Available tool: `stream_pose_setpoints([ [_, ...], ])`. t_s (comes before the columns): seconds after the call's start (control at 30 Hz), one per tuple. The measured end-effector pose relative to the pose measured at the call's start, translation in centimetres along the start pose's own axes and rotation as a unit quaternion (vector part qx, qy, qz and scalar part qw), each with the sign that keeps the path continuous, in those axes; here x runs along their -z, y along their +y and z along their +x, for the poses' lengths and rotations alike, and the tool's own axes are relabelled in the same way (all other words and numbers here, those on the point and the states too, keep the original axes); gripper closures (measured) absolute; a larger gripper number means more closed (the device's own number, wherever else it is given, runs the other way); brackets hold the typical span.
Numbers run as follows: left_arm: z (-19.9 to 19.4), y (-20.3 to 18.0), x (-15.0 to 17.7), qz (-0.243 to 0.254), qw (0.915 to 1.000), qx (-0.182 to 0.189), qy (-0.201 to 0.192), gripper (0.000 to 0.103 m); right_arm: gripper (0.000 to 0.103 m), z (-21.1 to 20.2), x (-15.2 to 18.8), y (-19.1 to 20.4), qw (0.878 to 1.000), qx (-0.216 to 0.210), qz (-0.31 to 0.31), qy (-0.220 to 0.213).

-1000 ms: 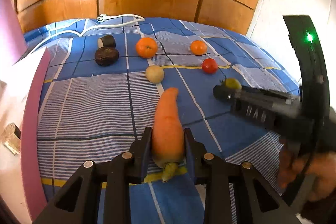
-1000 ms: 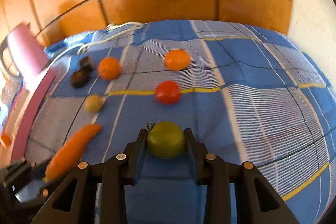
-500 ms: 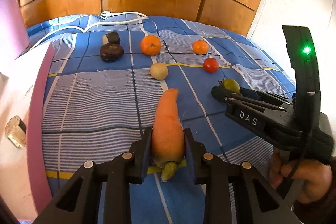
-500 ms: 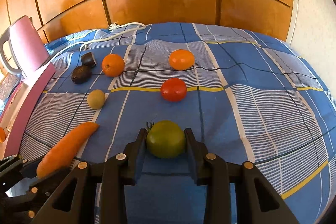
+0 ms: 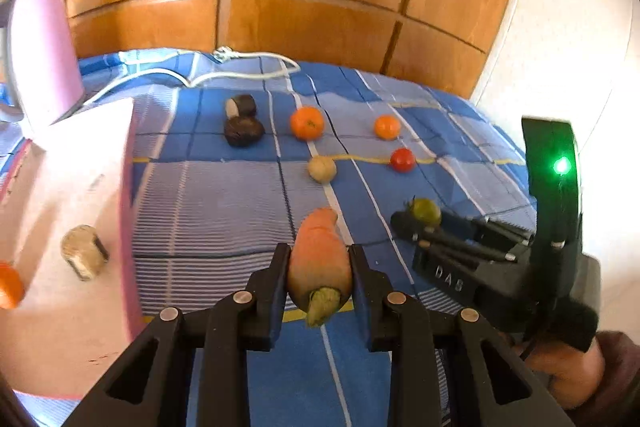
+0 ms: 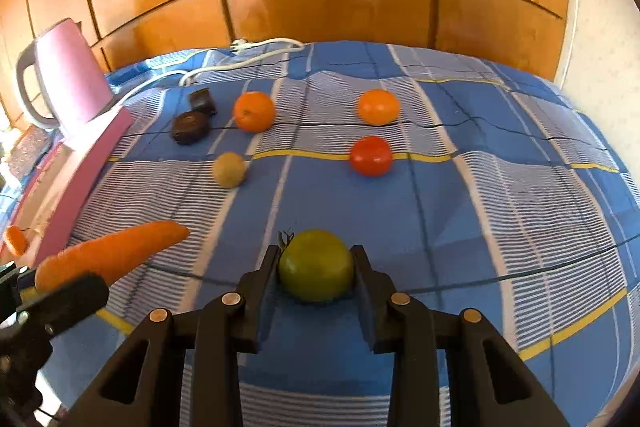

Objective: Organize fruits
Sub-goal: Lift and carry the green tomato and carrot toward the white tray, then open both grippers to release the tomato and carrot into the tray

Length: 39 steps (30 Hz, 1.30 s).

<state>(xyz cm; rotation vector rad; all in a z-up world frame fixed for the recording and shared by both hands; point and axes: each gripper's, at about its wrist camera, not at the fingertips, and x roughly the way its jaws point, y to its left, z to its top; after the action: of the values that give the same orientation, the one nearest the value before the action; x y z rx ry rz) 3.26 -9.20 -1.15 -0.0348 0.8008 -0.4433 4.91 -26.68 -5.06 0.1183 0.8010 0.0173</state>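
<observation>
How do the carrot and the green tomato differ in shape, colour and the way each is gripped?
The carrot is long, tapered and orange; the green tomato is round and yellow-green. The carrot's tip juts well past the left tongs, while the tomato sits wholly between the right tongs. The carrot shows a cut stem end; the tomato has a small dark stalk. Both are clamped, above the blue checked cloth.

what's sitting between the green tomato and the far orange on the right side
The red tomato lies between the green tomato and the far orange, roughly in line, apart from both on the blue checked cloth. The right wrist view shows it best.
</observation>
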Motion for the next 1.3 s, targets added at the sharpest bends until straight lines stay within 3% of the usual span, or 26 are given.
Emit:
stream_pose_setpoints([
  [0.4, -4.5, 4.6, -1.1, -0.050, 0.9973, -0.037, -0.039, 0.074, 0.069, -1.6, -1.4, 4.3, 0.998, -0.059, -0.028, -0.007],
  [0.63, -6.6, 9.0, -1.7, -0.080, 0.9924, -0.072, -0.060, 0.074, 0.069, -2.8, -2.7, 9.4, 0.990, -0.116, -0.076, -0.014],
  [0.97, -8.0, 18.3, -2.0, -0.156, 0.9740, -0.151, -0.064, 0.074, 0.069, -4.1, -3.6, 19.1, 0.961, -0.213, -0.175, -0.016],
  [1.3, -7.9, 22.0, -0.8, -0.197, 0.9597, -0.194, -0.049, 0.070, 0.067, -2.7, -2.9, 26.1, 0.936, -0.266, -0.229, 0.019],
])
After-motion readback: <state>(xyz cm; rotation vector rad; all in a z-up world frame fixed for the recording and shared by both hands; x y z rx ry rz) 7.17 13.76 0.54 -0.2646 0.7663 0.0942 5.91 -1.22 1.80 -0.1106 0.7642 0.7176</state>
